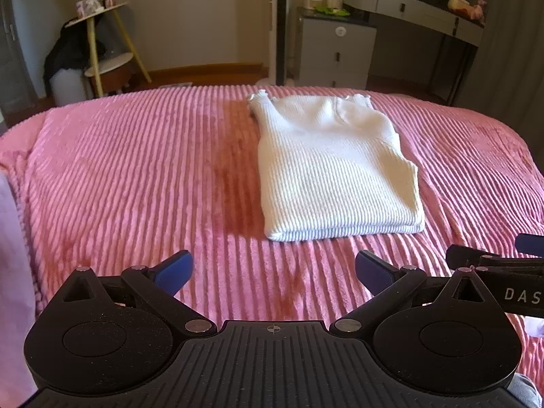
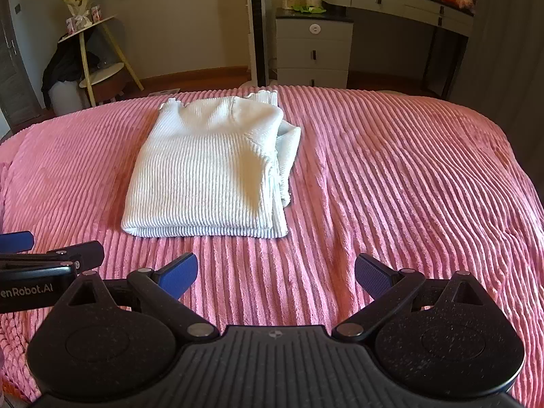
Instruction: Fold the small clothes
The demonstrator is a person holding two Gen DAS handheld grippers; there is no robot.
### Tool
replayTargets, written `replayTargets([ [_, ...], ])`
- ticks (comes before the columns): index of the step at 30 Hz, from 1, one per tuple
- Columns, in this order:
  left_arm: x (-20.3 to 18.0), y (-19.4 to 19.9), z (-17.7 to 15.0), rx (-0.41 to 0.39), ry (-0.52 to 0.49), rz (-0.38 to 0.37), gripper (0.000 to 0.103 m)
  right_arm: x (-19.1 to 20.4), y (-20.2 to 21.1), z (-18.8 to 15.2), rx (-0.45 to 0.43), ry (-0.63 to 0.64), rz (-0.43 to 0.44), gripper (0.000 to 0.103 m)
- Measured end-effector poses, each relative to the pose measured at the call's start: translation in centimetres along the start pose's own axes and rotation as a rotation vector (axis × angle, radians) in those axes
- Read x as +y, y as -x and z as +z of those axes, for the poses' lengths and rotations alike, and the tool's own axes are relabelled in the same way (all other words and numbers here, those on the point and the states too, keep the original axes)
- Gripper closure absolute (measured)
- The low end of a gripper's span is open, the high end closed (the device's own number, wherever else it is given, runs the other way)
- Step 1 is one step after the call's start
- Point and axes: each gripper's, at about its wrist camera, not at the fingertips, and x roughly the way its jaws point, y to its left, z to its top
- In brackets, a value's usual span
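Your left gripper (image 1: 273,273) and right gripper (image 2: 276,275) hang side by side above the near edge of the bed, each with its jaws spread wide, holding nothing and touching nothing; each blue pad (image 1: 175,270) stands clear of the pink blanket (image 1: 136,170) below it. The right tool shows at the edge of the left wrist view and the left tool at the edge of the right wrist view, so the two sit close together, and a careless swing inward could knock one against the other. Ahead of both, a short way up the bed, the white sweater (image 2: 204,170) lies folded into a rough rectangle, its doubled near edge facing you and a sleeve or inner layer spilling out along its right side. That loose layer looks like the weak spot: pinch only the top ply there and the stack would likely slide apart and undo the fold. The knit is soft and thick, so a shallow grip at the near edge may catch one layer instead of all. The plush ribbed blanket is a second risk, since pads driven too low could grab its pile together with the garment and drag both. Beyond the bed stand a dresser (image 2: 312,51) and a shelf (image 2: 98,54), well apart from the work.
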Motion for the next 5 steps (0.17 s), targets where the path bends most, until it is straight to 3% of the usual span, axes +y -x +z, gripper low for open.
replayTargets([
  [5,0.03,0.24,-0.14,0.0,-0.009,0.003,0.0,0.19,0.33,-0.04,-0.005,0.007,0.0,0.004],
])
